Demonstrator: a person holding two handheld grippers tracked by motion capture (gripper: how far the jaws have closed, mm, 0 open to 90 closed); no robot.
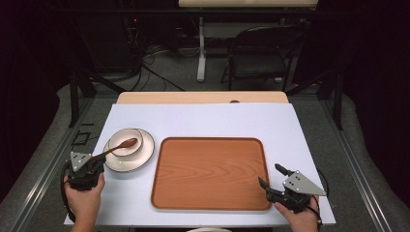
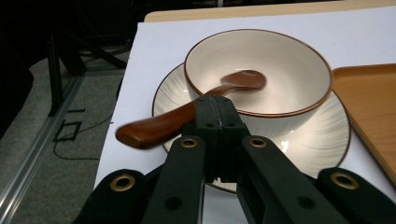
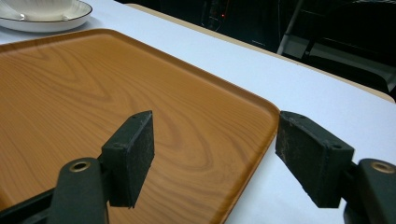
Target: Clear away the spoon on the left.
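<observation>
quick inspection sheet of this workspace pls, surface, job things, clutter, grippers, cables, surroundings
surface: white table top, with a bare wooden strip at its far edge.
job's things: wooden spoon, its head in the bowl and its handle out over the rim; the bowl stands on a plate; the wooden tray beside them carries nothing.
clutter: nothing seen.
grippers: left gripper shut on the spoon's handle; right gripper open, one jaw over the tray's corner and the other over the table.
cables: a black cable loops by the left hand; more lie on the floor beyond the table.
surroundings: dark room, a black chair and a desk leg behind.
</observation>
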